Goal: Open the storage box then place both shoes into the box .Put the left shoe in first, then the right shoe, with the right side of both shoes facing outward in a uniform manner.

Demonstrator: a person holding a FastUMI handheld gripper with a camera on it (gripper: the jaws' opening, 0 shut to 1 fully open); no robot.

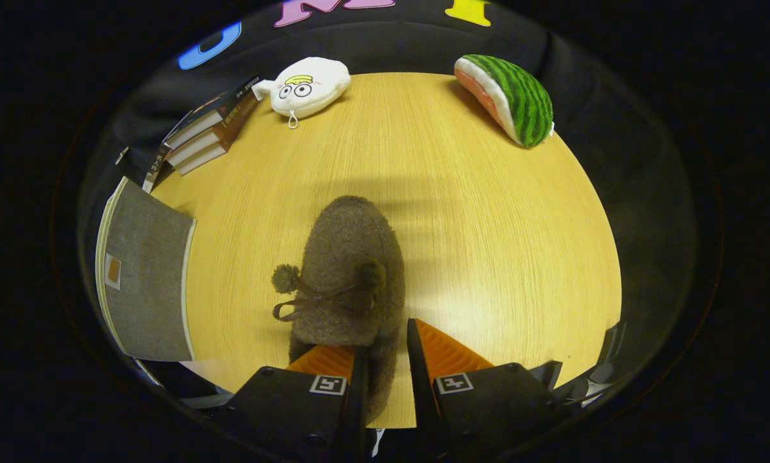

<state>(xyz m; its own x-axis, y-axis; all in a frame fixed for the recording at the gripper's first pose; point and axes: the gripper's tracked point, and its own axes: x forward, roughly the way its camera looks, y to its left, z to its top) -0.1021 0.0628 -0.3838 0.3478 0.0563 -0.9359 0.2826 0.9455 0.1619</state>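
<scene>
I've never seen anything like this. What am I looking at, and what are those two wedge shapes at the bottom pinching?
The camera rides on a hand-held gripper and looks forward along its two fingers, the wedges you see. The fingers are closed on the heel edge of a fuzzy brown slipper with a pom-pom bow. It lies on a round wooden table. Beyond it sit a white plush toy, a watermelon-slice plush and stacked books. The grey storage box stands beside the slipper.
</scene>
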